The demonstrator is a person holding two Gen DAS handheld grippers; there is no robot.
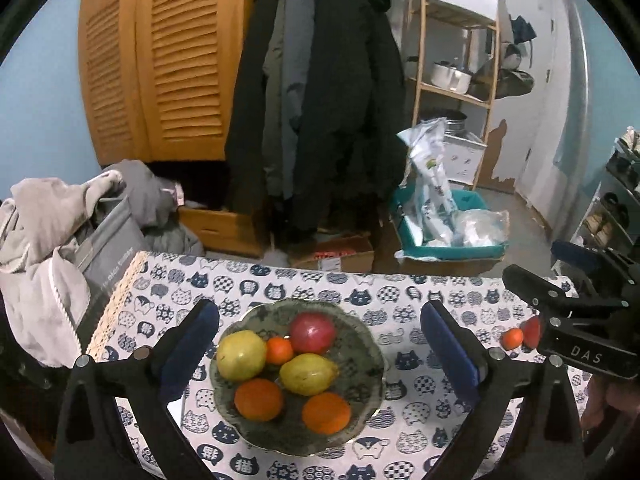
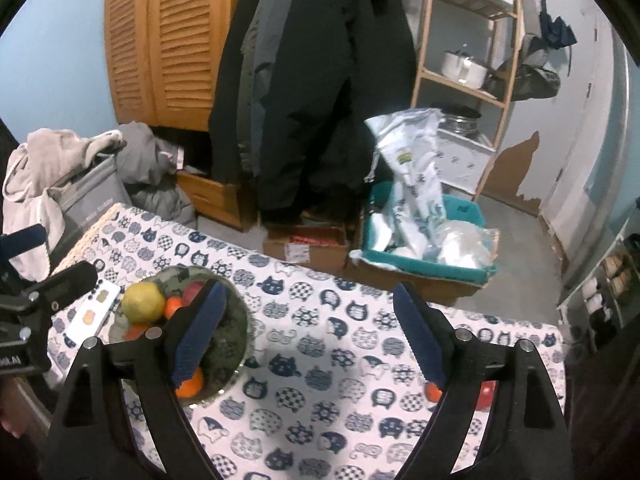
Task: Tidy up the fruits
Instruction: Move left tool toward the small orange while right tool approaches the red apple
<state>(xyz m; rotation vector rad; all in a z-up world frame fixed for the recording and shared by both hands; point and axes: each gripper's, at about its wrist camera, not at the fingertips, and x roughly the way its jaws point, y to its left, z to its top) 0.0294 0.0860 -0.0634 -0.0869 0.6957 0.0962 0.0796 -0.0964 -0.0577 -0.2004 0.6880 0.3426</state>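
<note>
Fruits fill the scalloped green bowl (image 1: 298,376) near the left end of your table: a red apple (image 1: 313,333) at the back, a small mandarin (image 1: 279,350) just beside it, two yellow-green pieces (image 1: 241,355) and (image 1: 308,373) across the middle, and two oranges (image 1: 259,399) and (image 1: 326,413) at the front. All six sit inside the rim, touching or nearly touching one another.

Your left gripper (image 1: 320,354) hangs above the bowl with its blue-padded jaws spread wide to either side of it, gripping nothing. Your right gripper (image 2: 308,334) hangs over bare tablecloth (image 2: 320,360) to the right of the bowl, jaws likewise well apart and empty; its left finger (image 2: 198,334) hides part of the bowl from that camera.

Two fruits remain outside the bowl, well apart from it toward the table's right end: a small orange one (image 1: 513,338) and a red one (image 1: 532,331) side by side. Your right gripper's body partly blocks them in the left wrist view, and its right finger covers most of them in its own view.

A white phone-like slab (image 2: 94,314) lies on the cat-print cloth just left of the bowl. Beyond the table stand louvred wooden doors (image 1: 160,60), dark coats (image 1: 320,100) on a rack, a wooden shelf (image 1: 452,40), a teal bin (image 1: 448,224) of bags, and laundry (image 1: 44,240) at the left.
</note>
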